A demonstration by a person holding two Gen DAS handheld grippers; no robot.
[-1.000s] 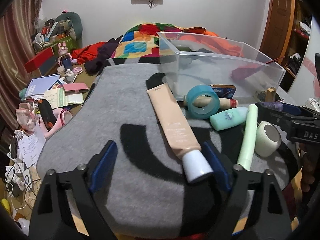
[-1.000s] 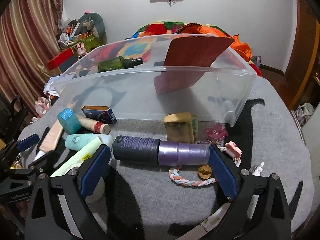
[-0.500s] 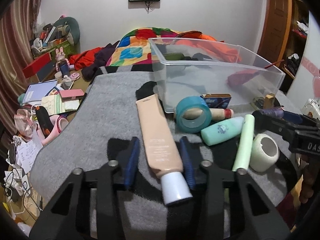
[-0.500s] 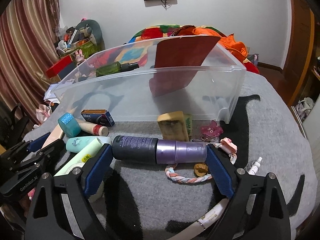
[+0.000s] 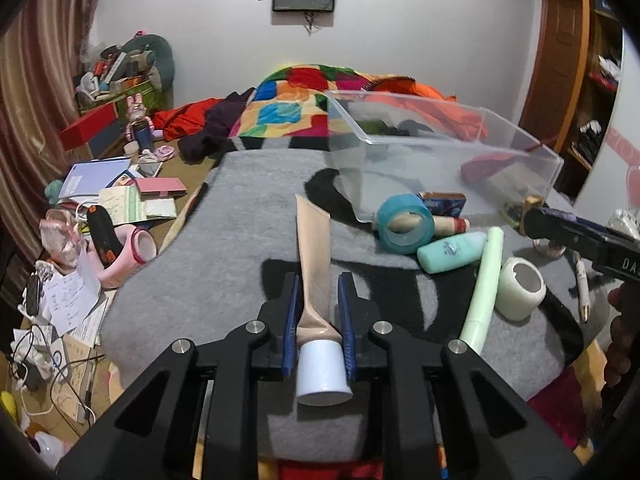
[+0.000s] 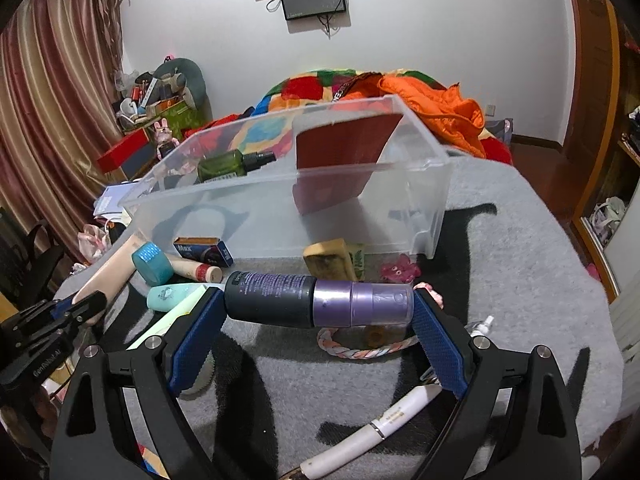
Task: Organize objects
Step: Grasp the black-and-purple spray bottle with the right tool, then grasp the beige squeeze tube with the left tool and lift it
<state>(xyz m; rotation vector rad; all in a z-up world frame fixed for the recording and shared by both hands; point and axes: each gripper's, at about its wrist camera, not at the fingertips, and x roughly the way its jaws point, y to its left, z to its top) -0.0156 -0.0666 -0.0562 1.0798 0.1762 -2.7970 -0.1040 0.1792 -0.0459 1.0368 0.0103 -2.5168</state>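
A beige tube with a white cap sticks out between the blue pads of my left gripper. The jaws are closing and press the tube near its cap. The tube's far end points toward the clear plastic bin. My right gripper is shut endwise on a black and purple bottle, held crosswise just above the grey cloth in front of the bin. Inside the bin lie a green spray bottle and a red booklet.
On the cloth by the bin lie a teal tape roll, a mint bottle, a pale green tube, a white tape roll, a soap bar, a braided ring and a white pen. Clutter fills the floor at left.
My left jaws have come together from wide apart onto the beige tube and raised its cap end. My right jaws have narrowed onto the bottle's ends, and the bottle sits higher.
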